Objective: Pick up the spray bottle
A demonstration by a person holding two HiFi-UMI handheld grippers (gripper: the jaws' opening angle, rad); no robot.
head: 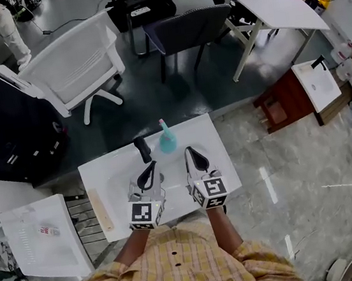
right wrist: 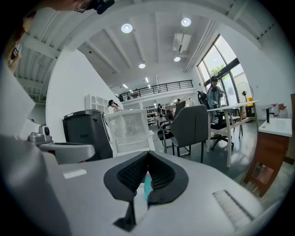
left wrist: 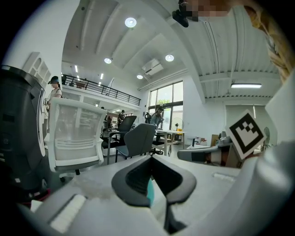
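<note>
While teal spray bottle (head: 167, 141) is standing on white table (head: 104, 178), left claw (head: 150, 167) and right claw (head: 192, 152) are hovering near, jaws together, empty; black-and-white square markers (head: 142, 214) facing up.

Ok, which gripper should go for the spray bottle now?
Right, probably. The right gripper has an open line to the bottle, while a black object stands just ahead of the left gripper. Both jaws are shut, so open first.

White mesh chair (head: 79, 66), dark chair (head: 190, 29) on dark floor (head: 158, 100); ceiling spotlights (left wrist: 130, 22) lit.
</note>
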